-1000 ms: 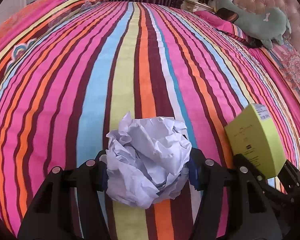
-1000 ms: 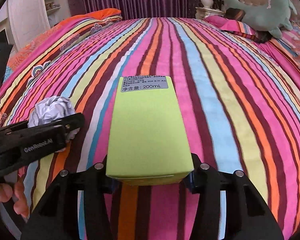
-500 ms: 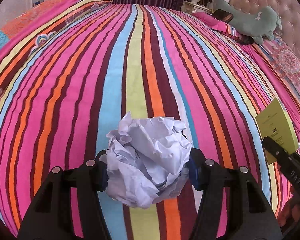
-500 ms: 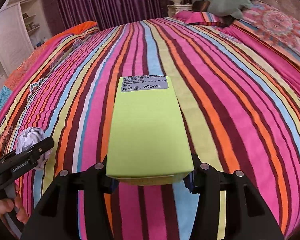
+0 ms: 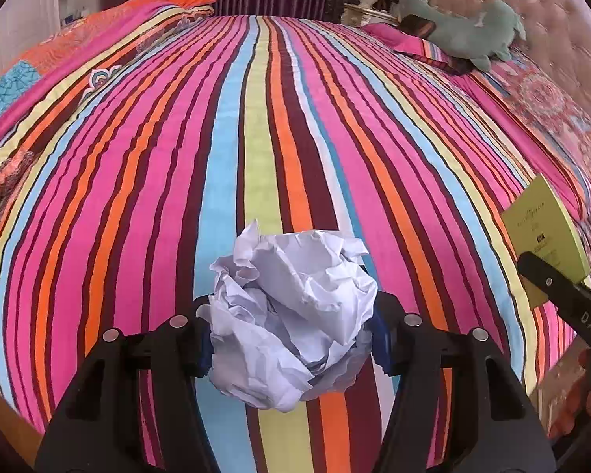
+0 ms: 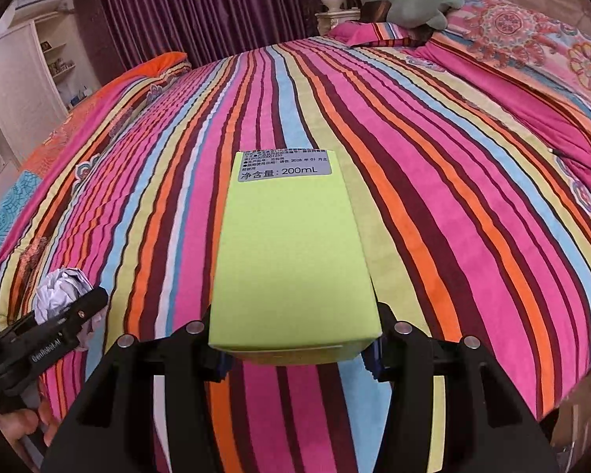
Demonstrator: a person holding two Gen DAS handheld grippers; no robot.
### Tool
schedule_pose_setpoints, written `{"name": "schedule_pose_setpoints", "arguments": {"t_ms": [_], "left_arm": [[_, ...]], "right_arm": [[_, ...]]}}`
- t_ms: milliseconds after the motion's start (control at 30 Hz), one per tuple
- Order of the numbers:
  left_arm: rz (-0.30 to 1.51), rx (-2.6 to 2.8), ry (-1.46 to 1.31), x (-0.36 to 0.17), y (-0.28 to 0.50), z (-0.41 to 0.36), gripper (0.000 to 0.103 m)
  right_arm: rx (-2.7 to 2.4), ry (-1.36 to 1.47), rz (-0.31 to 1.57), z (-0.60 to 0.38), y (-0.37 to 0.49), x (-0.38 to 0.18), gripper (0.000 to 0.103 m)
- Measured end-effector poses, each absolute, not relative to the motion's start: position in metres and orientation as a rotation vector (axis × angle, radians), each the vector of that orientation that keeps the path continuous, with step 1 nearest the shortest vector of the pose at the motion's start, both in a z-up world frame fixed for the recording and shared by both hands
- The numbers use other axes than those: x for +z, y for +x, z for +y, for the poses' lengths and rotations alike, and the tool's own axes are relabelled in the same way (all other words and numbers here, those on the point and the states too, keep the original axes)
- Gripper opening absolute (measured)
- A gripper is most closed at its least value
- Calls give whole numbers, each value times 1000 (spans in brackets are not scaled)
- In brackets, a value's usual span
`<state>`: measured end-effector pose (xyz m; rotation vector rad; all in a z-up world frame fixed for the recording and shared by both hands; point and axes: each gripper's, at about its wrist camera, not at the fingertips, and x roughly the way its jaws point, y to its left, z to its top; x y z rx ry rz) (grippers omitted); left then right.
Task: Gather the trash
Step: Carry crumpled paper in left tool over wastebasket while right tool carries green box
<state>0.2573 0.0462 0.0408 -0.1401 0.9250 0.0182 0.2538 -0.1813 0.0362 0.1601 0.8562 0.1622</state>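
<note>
Left gripper (image 5: 291,339) is clamped on a crumpled ball of white paper (image 5: 291,315); the ball fills the gap between the two black fingers (image 5: 177,354) and bulges out above and below them, held clear of the bed (image 5: 256,118). Right gripper (image 6: 295,349) is clamped on a lime-green carton (image 6: 291,256), gripped near its lower end so that most of the carton sticks forward past the fingers. A grey label with printed text sits at the carton's far end, reading 200mL.

From the left wrist view, the right gripper appears at the right edge, with the green carton tilted above its black finger. From the right wrist view, the left gripper comes in from the lower left, the paper ball showing behind its finger, which carries white lettering. Part of a hand (image 6: 23,421) is visible under it at the bottom left corner.

Both grippers hang above the bed, which is covered by a bedspread in long stripes of pink, orange, light blue, yellow-green and dark maroon. At the far right end lie a patterned pink pillow (image 6: 532,39) and a green plush toy (image 5: 465,31), next to a padded headboard (image 5: 551,19). Purple curtains (image 6: 201,12) hang behind the bed, and a white shelf unit (image 6: 31,75) stands at the left.
</note>
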Motion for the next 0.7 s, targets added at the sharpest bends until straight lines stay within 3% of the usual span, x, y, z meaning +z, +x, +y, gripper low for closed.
{"name": "schedule_pose_setpoints", "arguments": {"t_ms": [700], "left_arm": [[950,-16,-30,22,95,11,58]], "right_arm": [[265,172,929,-177,113,26,47]]}}
